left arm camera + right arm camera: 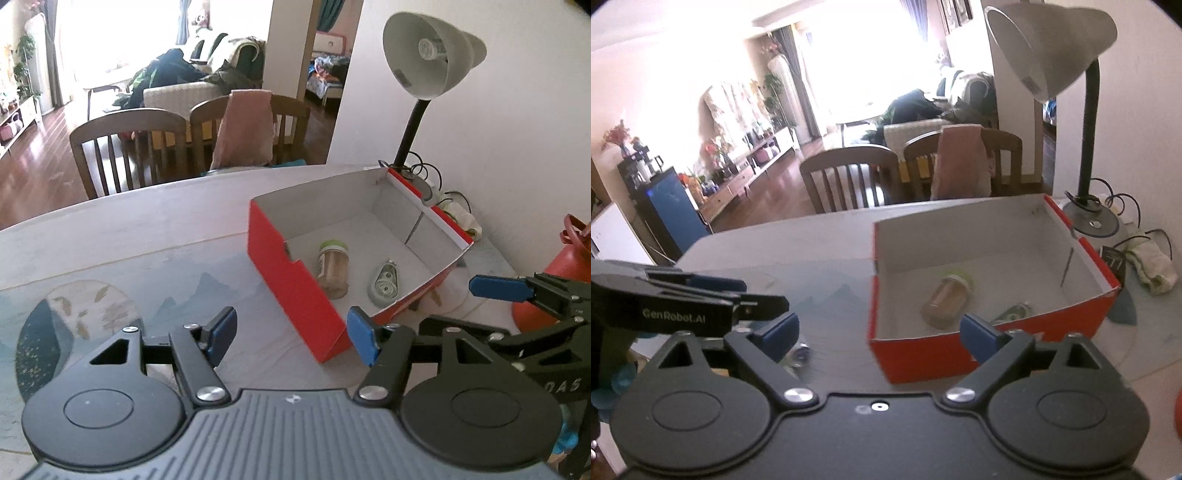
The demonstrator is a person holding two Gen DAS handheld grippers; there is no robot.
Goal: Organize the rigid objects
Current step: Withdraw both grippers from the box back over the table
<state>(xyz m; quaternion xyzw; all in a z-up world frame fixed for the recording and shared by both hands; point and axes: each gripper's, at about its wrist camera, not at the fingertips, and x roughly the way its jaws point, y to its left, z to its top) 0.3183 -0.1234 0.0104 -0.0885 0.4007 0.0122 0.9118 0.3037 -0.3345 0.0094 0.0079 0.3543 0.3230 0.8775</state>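
Desk, pale top with a mountain-print mat, runs under both claws. Red box, white inside, sits open ahead of the left claw and to its right; from the right wrist view it is ahead, right of centre. Grey desk lamp stands past the box's far corner, shade tipped over it. Wooden chairs beyond the desk's far edge, one draped with a pink cloth.

Inside the box: a small jar with a green lid, lying on its side, and a correction tape dispenser just beside it, apart from it. Both lie near the wall closest to the claws.

Left claw: jaws apart, nothing between. Right claw: jaws wide apart, nothing between.

Only the left view shows a red vessel off to the right behind the right claw's blue pad. Only the right view shows a small shiny object on the desk by its left pad, blurred, plus a crumpled cloth right of the box and a blue cabinet on the floor.
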